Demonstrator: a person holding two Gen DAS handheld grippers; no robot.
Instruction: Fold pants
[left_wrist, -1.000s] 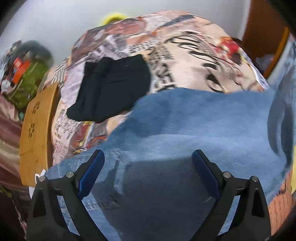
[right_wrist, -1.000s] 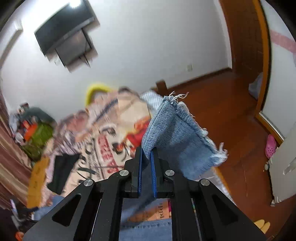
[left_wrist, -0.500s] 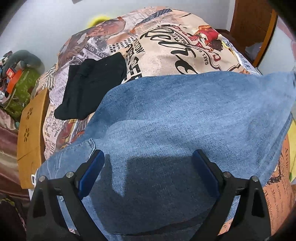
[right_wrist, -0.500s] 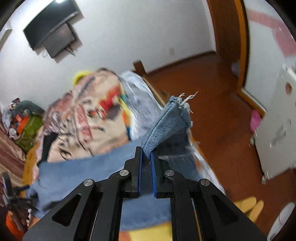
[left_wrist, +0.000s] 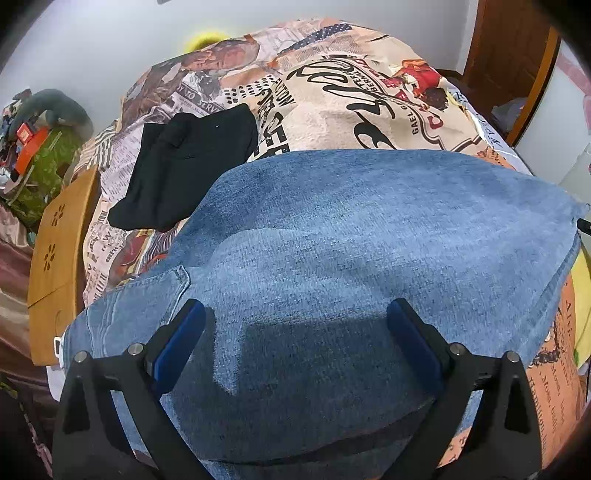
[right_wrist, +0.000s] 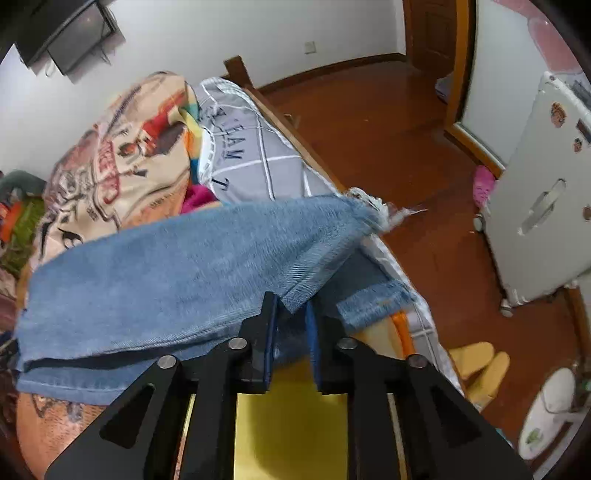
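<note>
Printed bedspread (left_wrist: 369, 99) is seen covering the bed in the left wrist view; blue jeans (left_wrist: 369, 240) are spread across it, folded over, with a black garment (left_wrist: 184, 162) lying beside them. Left gripper (left_wrist: 295, 325) is held wide open above the denim, nothing grasped.

Right wrist view: jeans (right_wrist: 184, 266) are draped over the bed edge. Right gripper (right_wrist: 290, 317) is parted slightly, with a denim fold between the pads; a firm grip cannot be confirmed.

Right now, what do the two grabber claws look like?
Both match. The left gripper and the right gripper have matte black frames with triangle cut-outs, shiny silver bolts at the joints, and flat dark blue pads inside the fingers. No cables, sleeves or hands show.
</note>
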